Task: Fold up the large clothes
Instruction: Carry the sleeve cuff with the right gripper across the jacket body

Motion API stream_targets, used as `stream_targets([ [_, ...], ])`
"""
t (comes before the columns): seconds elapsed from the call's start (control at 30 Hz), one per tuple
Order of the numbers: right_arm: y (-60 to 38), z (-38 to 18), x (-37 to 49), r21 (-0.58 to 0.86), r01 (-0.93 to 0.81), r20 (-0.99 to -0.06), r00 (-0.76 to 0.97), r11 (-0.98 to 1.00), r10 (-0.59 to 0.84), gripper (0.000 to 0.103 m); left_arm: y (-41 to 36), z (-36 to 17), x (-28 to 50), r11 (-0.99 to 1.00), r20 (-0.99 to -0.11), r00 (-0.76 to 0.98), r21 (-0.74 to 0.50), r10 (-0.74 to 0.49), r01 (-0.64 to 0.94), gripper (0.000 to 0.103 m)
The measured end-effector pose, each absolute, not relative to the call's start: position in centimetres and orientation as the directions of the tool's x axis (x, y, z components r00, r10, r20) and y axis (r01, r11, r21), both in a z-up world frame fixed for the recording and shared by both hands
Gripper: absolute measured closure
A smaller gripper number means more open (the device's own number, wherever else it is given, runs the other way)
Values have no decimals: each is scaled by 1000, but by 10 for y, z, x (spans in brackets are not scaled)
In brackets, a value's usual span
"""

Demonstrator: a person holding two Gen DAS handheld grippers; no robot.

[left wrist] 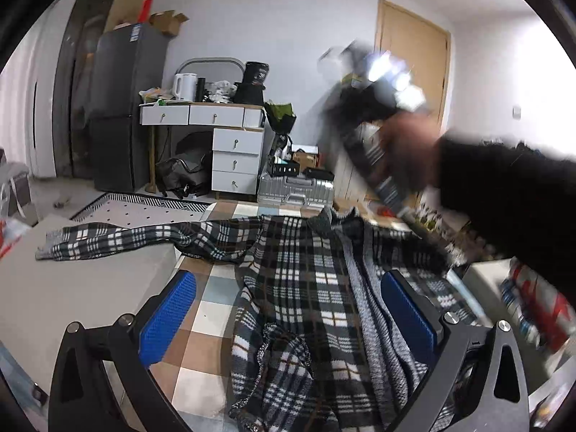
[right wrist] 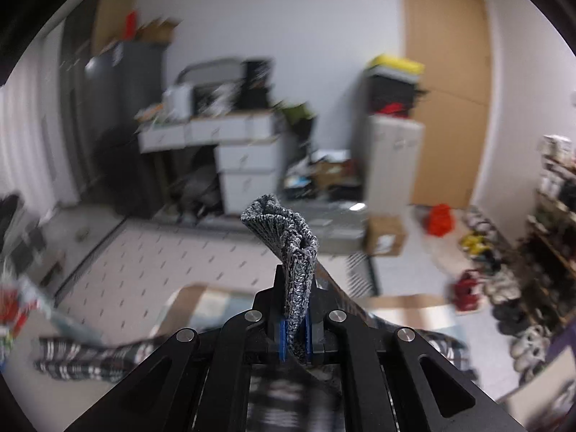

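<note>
One plaid garment, two grippers.
Your right gripper clenches its grey hem at 12 o'clock; left gripper fingers stand released.

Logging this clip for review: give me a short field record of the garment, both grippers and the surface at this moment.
garment: plaid shirt, spread out, one sleeve stretched to the left
surface: checked mat under the shirt
left gripper: open, blue pads either side of the shirt, nothing pinched
right gripper: shut on a grey knit cuff of the shirt, lifted
image quality: right wrist view motion-blurred
</note>
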State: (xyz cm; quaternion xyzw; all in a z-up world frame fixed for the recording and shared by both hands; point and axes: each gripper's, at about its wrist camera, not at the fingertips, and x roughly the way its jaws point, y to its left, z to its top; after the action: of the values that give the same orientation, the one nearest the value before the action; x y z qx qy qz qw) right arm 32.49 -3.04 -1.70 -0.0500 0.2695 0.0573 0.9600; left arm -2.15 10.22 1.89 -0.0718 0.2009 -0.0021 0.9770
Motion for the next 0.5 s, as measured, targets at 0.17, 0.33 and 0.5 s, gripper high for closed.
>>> stream_targets([
  [0.17,49,-153,344,-99,-265,-704,700,959,121,96,112,21,-28,984,-371,927,-178,-55,-13,2],
  [0.33,71,-233,350,-28,-288,-782,603,957,159,96,120,19,-24,978,-368,927,-207,-69,-9,2],
  [0.5,60,-264,362,150,-304,-833,474,941,286,75,122,18,-25,976,-372,924,-220,-92,8,2],
])
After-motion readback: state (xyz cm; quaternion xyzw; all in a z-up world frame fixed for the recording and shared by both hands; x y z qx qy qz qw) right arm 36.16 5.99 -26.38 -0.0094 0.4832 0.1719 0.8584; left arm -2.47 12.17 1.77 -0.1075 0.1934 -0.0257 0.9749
